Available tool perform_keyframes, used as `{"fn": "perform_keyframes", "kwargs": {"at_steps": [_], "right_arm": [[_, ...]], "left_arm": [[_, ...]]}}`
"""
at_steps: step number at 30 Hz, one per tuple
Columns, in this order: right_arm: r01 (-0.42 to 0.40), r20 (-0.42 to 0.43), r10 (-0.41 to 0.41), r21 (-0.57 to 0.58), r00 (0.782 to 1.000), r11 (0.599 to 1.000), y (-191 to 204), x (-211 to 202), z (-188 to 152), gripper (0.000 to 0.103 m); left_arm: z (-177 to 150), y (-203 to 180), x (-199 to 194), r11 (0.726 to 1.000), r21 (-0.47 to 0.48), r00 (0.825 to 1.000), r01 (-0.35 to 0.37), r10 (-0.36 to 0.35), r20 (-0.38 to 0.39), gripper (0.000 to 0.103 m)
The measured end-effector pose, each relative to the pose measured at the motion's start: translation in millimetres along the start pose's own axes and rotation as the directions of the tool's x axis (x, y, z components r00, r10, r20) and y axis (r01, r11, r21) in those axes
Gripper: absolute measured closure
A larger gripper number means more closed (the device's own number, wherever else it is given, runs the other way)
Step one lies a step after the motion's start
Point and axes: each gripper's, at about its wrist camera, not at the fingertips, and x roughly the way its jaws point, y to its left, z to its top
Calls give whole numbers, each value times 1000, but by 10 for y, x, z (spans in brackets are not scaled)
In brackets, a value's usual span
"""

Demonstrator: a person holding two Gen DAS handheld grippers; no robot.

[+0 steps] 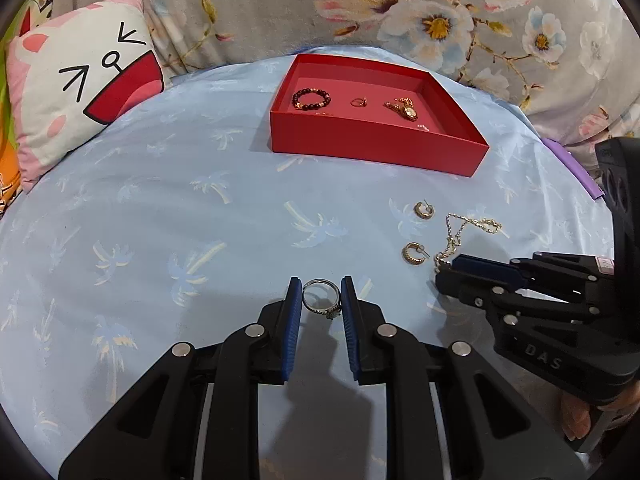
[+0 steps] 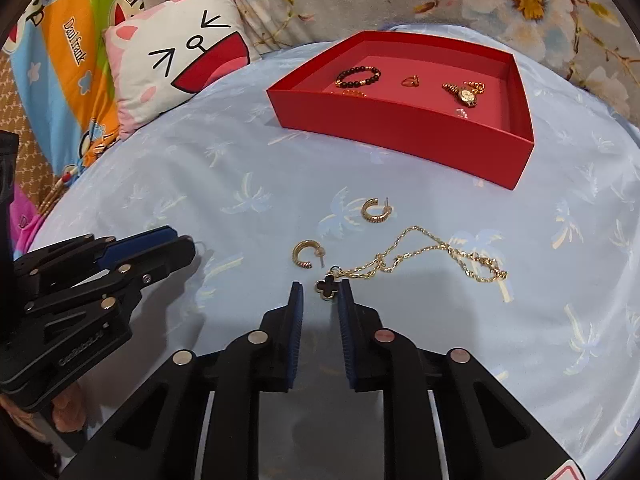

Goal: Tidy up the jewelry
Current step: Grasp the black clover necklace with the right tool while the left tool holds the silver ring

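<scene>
A red tray [image 1: 372,142] [image 2: 400,128] sits on the blue bedsheet and holds a beaded bracelet [image 1: 311,99], a small ring [image 1: 359,102] and a gold watch [image 1: 404,109]. My left gripper [image 1: 321,286] is open, its blue pads on either side of a silver ring [image 1: 321,298] on the sheet. My right gripper [image 2: 321,288] is open around the black clover pendant [image 2: 329,286] of a gold chain necklace [image 2: 432,258]. Two gold hoop earrings [image 2: 376,210] [image 2: 306,254] lie beside the chain.
A cat-face pillow [image 1: 80,92] lies at the far left. A floral quilt [image 1: 440,12] is bunched behind the tray. A purple strip [image 1: 576,168] shows at the sheet's right edge. A striped cartoon blanket [image 2: 60,60] lies at the left.
</scene>
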Motion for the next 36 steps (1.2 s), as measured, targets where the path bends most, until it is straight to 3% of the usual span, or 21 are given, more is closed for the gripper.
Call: {"fn": "perform_keyframes", "kwargs": {"at_steps": [5,36], "right_arm": [[31,3,-31,-23,1000,999,23,16,13,94],[40,8,-40,-5,999,999,31,136,144,89]], "left_arm": [[-5,29,14,1000,-11,1000,9,-9,-6,84],[-26,26,57,1000,-12,1000,13,-13,-22,84]]}}
